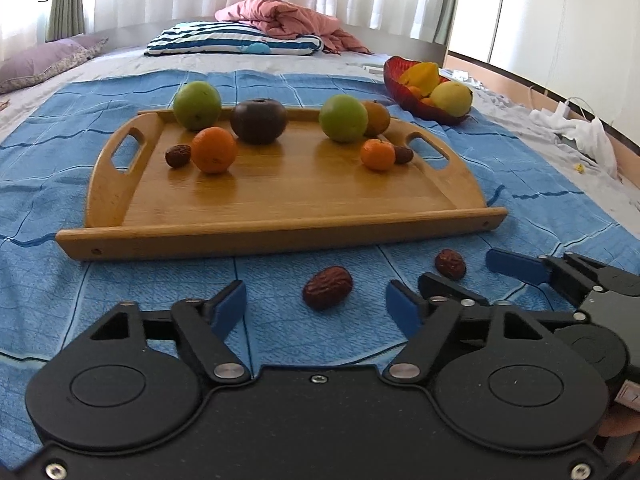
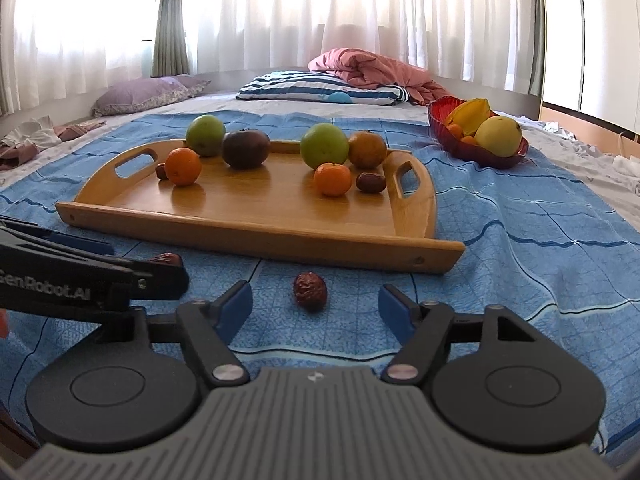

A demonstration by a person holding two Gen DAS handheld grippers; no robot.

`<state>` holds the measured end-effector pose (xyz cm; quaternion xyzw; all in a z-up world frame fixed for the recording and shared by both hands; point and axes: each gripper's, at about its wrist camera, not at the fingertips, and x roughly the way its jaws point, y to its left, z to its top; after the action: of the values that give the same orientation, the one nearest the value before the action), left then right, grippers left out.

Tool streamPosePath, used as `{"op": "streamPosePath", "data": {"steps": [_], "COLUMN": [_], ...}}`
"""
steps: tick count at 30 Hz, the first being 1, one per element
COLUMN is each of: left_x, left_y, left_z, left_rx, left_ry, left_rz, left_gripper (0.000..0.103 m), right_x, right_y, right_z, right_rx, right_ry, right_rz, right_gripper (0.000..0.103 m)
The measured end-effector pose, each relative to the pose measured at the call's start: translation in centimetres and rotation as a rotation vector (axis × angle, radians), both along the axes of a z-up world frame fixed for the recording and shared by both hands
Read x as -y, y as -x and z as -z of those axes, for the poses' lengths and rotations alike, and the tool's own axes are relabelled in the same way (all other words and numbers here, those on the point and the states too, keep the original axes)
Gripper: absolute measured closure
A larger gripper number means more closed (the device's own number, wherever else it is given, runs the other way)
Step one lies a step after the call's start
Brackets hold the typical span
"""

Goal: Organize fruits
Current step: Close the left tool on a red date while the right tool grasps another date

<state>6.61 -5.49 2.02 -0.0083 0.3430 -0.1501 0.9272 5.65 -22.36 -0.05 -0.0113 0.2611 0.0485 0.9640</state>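
Note:
Two wrinkled red dates lie on the blue blanket in front of a wooden tray [image 1: 280, 232]. One date [image 1: 328, 287] sits between the blue pads of my left gripper [image 1: 316, 304], which is open and not touching it. The other date [image 2: 310, 291] sits between the pads of my right gripper [image 2: 316, 306], also open and clear of it. On the tray stand two green apples [image 1: 197, 105], a dark round fruit [image 1: 259, 121], three oranges [image 1: 213, 149] and two more dates [image 1: 177, 155]. In the right wrist view the left gripper's black finger [image 2: 120, 276] partly hides its date.
A red glass bowl [image 1: 424, 96] with a star fruit, a yellow fruit and small oranges stands at the back right of the blanket. Behind it lie a striped pillow [image 1: 232, 42], a pink quilt [image 1: 288, 20] and a purple pillow [image 2: 148, 94]. White cloth [image 1: 580, 136] lies at the right edge.

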Motion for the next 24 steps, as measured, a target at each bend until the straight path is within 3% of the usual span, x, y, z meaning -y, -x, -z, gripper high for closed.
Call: {"op": "streamPosePath", "data": {"steps": [2,8,13,20,24], "left_x": [0.25,0.58,0.62,0.78,1.06], "left_y": [0.05,-0.03,-0.26,-0.42,-0.48], "left_z": [0.01,0.0,0.26,0.38,0.73], "left_rx": [-0.001,-0.006,-0.017,-0.003,0.017], "left_ry": [-0.003,-0.01,-0.001,-0.013,-0.064], "left_rz": [0.005,0.003,-0.005,-0.018,-0.019], "left_gripper": [0.043,0.055,0.055,0.057,0.06], "right_x": [-0.14,-0.32,-0.19,-0.28,0.01], "right_y": [0.02,0.09,0.01,0.1,-0.06], "right_z": [0.07,0.22,0.29,0.33,0.25], "right_rx": [0.001,0.002,0.001,0.006,0.003], "right_ry": [-0.001,-0.011,-0.016,-0.019,-0.041], "right_rz": [-0.001,0.001,0.006,0.011,0.029], "right_gripper": [0.028,0.037,0.048,0.051,0.054]}}
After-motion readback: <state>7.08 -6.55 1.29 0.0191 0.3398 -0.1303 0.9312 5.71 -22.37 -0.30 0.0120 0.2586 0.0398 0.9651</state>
